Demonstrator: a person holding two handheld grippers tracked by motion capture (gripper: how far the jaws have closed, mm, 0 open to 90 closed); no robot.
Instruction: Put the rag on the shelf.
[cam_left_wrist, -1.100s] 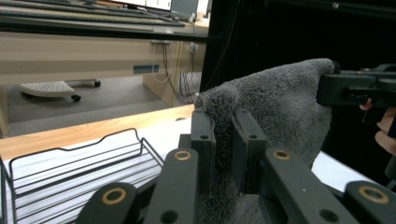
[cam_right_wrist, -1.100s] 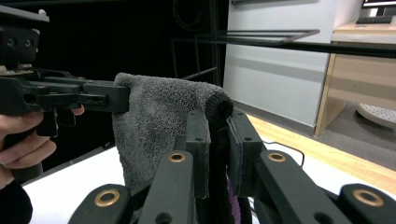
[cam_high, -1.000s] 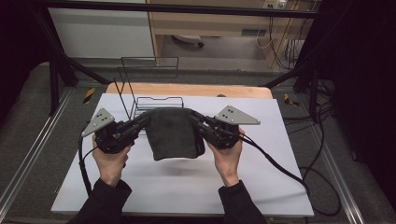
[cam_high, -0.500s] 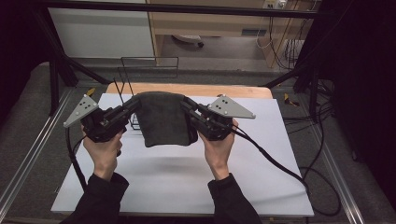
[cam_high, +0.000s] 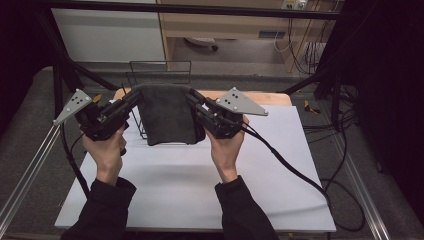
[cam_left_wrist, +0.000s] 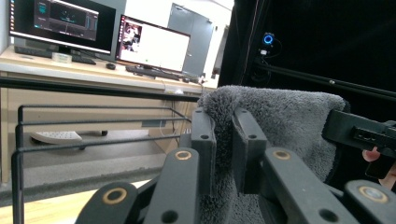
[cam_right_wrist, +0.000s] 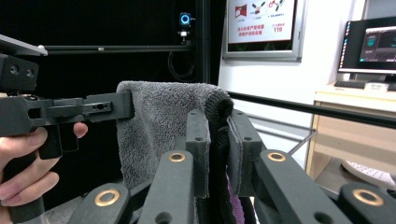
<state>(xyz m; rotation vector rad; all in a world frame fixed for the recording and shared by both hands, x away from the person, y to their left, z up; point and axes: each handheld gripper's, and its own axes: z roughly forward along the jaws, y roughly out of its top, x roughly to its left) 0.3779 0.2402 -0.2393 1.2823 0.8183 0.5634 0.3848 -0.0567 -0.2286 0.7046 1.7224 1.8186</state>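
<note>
Two tools carry one dark grey towel (cam_high: 167, 117) between them, lifted clear of the white worktop (cam_high: 190, 185) and hanging just in front of the black wire rack (cam_high: 150, 80) at the far edge. The left tool (cam_high: 131, 98) is clenched on the towel's upper left corner; in the left gripper view the jaws stand pinched on a fold of pile. The right tool (cam_high: 194, 100) is likewise clamped on the upper right corner, its jaws closed over the hem in the right gripper view. The cloth sags between the two grips. Risk, in my judgement: each hold takes only a narrow edge, so a pull apart could strip a corner free and drop the towel. The hanging lower edge could also snag on the rack's wires if the cloth goes over too low and drags the rack.
</note>
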